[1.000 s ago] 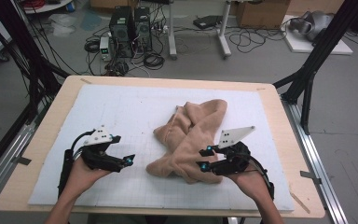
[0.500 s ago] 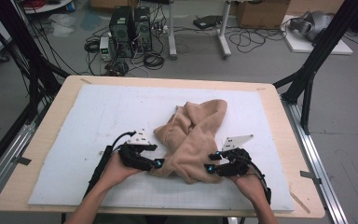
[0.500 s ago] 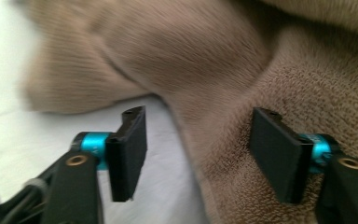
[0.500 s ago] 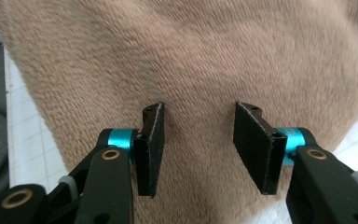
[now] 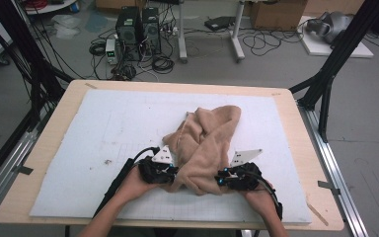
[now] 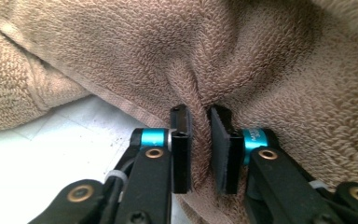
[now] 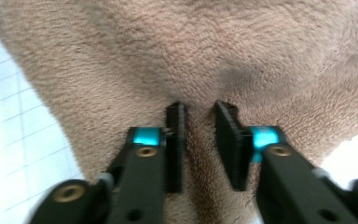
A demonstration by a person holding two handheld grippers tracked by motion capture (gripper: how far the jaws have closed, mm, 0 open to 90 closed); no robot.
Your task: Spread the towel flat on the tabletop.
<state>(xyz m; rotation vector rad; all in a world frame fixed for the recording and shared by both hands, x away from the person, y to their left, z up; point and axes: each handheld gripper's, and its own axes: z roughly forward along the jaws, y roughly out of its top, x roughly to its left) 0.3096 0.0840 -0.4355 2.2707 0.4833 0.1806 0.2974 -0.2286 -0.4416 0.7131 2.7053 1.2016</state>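
A crumpled tan towel point(image 5: 207, 145) lies on the white gridded mat point(image 5: 98, 128) covering the tabletop point(image 5: 54, 123), right of centre. The left gripper point(image 6: 199, 116) has just been closing and now pinches a fold at the towel's near left edge. The right gripper point(image 7: 199, 112), likewise just closing, clamps a fold at the near right edge.

black gripper point(image 6: 199, 126), cyan collars, brass screws
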